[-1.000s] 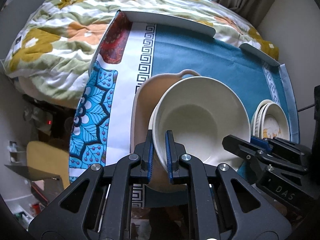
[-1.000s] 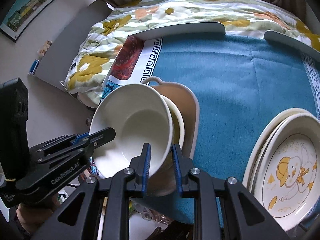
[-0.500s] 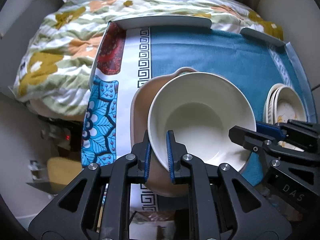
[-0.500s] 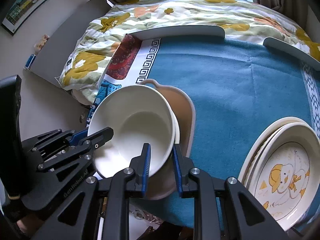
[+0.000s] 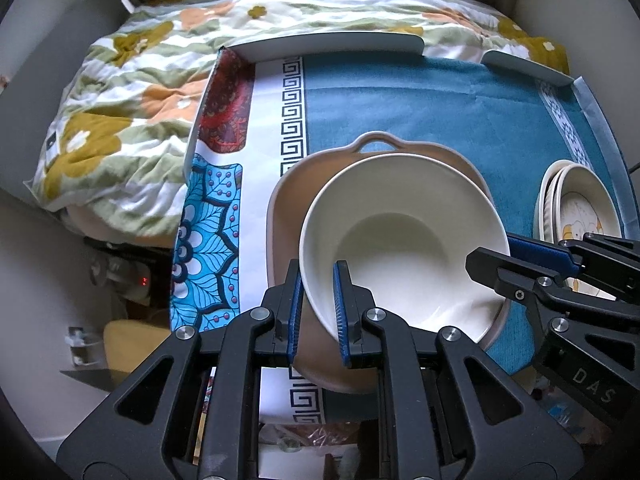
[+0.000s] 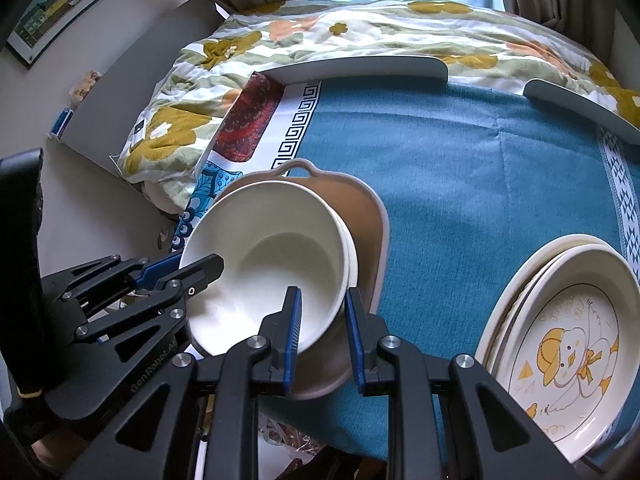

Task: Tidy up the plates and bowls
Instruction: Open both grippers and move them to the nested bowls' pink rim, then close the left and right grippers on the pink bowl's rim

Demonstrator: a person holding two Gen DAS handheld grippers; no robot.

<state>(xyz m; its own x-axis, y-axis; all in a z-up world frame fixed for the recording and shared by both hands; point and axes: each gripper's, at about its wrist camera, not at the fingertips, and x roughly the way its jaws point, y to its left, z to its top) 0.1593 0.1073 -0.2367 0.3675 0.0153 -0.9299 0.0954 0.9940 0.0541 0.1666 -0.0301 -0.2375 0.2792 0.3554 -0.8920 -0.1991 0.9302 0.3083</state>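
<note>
A cream bowl (image 5: 400, 236) sits nested on another cream bowl, inside a tan dish with a loop handle (image 5: 376, 140) on the blue tablecloth. It also shows in the right wrist view (image 6: 268, 256), with the tan dish (image 6: 368, 220) under it. My left gripper (image 5: 318, 310) straddles the bowl's near-left rim, one finger inside and one outside, the jaws a little apart. My right gripper (image 6: 322, 330) straddles the near-right rim, its jaws wider apart. A stack of plates with a duck drawing (image 6: 568, 344) lies at the right, also in the left wrist view (image 5: 580, 204).
The table (image 6: 480, 168) has a grey raised rim (image 6: 360, 68) at its far edge. A flowered quilt (image 5: 132, 120) lies beyond and to the left. The table's left and near edges drop to the floor.
The bowl has come down level onto the bowl in the tan dish. The right gripper's jaws have opened wider around the rim; the left jaws have eased apart slightly.
</note>
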